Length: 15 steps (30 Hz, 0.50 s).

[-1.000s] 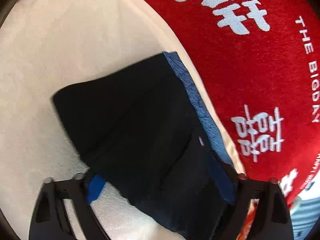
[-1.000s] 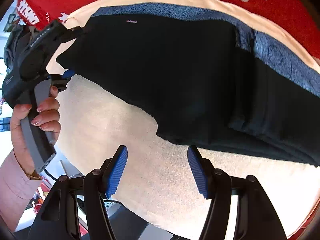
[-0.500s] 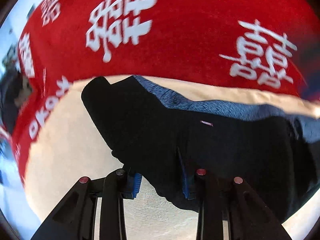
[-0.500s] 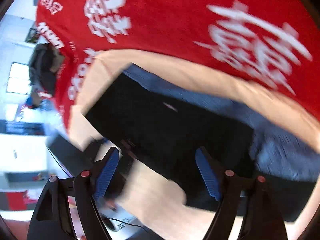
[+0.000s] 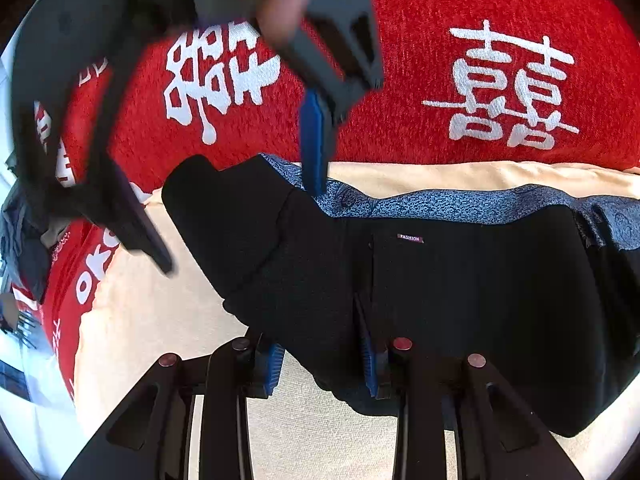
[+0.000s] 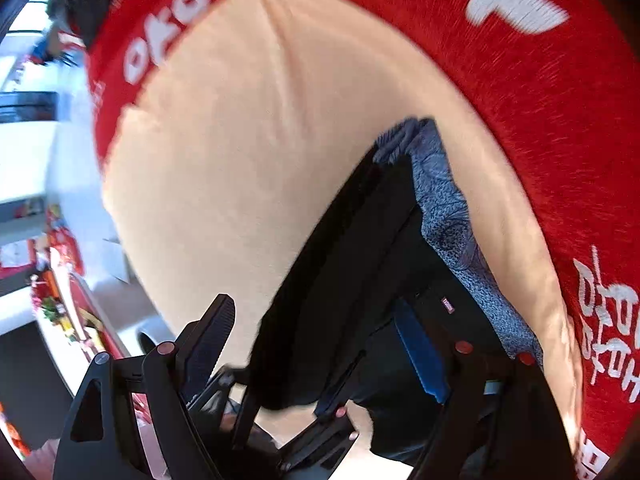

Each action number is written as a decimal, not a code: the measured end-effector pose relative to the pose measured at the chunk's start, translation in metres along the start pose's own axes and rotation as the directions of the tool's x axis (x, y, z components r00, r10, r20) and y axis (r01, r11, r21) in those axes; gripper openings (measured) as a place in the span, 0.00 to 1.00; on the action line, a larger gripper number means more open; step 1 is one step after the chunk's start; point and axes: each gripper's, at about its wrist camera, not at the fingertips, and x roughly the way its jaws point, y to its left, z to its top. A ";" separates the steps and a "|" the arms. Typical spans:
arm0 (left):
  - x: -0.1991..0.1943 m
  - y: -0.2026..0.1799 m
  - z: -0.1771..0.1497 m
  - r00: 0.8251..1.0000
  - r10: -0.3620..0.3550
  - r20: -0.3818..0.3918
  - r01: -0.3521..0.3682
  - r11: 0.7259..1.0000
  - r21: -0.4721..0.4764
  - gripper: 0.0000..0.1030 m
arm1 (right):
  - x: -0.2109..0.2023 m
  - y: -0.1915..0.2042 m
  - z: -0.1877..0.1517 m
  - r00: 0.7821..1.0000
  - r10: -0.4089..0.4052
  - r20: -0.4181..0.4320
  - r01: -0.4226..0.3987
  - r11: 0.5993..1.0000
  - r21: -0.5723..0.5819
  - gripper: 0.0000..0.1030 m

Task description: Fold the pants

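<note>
Red blanket, cream pad; left tool pinching black pants edge, right tool spread wide over them. Clamp before lifting, hands level.

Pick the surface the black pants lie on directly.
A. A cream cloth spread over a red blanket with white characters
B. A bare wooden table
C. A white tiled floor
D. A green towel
A: in the left wrist view the black pants rest on the cream cloth, and the red blanket with white characters shows beyond its edge.
</note>
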 end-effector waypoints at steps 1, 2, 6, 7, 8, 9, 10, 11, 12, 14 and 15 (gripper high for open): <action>0.000 0.000 0.000 1.000 0.001 0.000 -0.001 1.000 0.004 0.32 | 0.008 -0.003 0.003 1.000 -0.015 -0.020 0.015 1.000 0.003 0.75; -0.001 0.000 0.000 1.000 0.000 -0.003 0.000 1.000 0.010 0.32 | 0.012 -0.007 0.002 1.000 -0.019 -0.019 0.019 1.000 0.005 0.55; -0.017 -0.002 0.004 0.999 -0.024 0.033 0.023 0.999 0.028 0.32 | -0.004 -0.024 -0.021 0.994 0.050 0.093 -0.053 0.998 0.027 0.16; -0.025 -0.003 0.007 0.998 -0.036 0.046 0.034 0.999 0.033 0.32 | -0.009 -0.027 -0.027 0.991 0.068 0.117 -0.071 0.997 0.028 0.16; -0.033 -0.005 0.010 0.997 -0.044 0.060 0.042 0.998 0.040 0.32 | -0.020 -0.035 -0.041 0.981 0.108 0.158 -0.115 0.993 0.035 0.16; -0.040 -0.007 0.013 0.996 -0.053 0.072 0.050 0.998 0.045 0.33 | -0.026 -0.041 -0.049 0.973 0.139 0.183 -0.149 0.988 0.041 0.16; -0.050 -0.010 0.017 0.994 -0.068 0.085 0.064 0.997 0.049 0.32 | -0.036 -0.051 -0.062 0.957 0.186 0.221 -0.201 0.978 0.048 0.16; -0.060 -0.012 0.021 0.991 -0.090 0.098 0.085 0.995 0.052 0.32 | -0.041 -0.056 -0.070 0.948 0.209 0.241 -0.227 0.973 0.049 0.16; -0.067 -0.014 0.025 0.988 -0.109 0.108 0.104 0.993 0.056 0.32 | -0.050 -0.065 -0.086 0.930 0.242 0.277 -0.266 0.963 0.049 0.16; -0.088 -0.022 0.033 0.978 -0.159 0.135 0.151 0.986 0.069 0.32 | -0.065 -0.081 -0.109 0.896 0.290 0.336 -0.326 0.944 0.054 0.16; -0.097 -0.027 0.037 0.972 -0.183 0.145 0.173 0.982 0.077 0.32 | -0.075 -0.091 -0.127 0.870 0.317 0.378 -0.364 0.930 0.056 0.16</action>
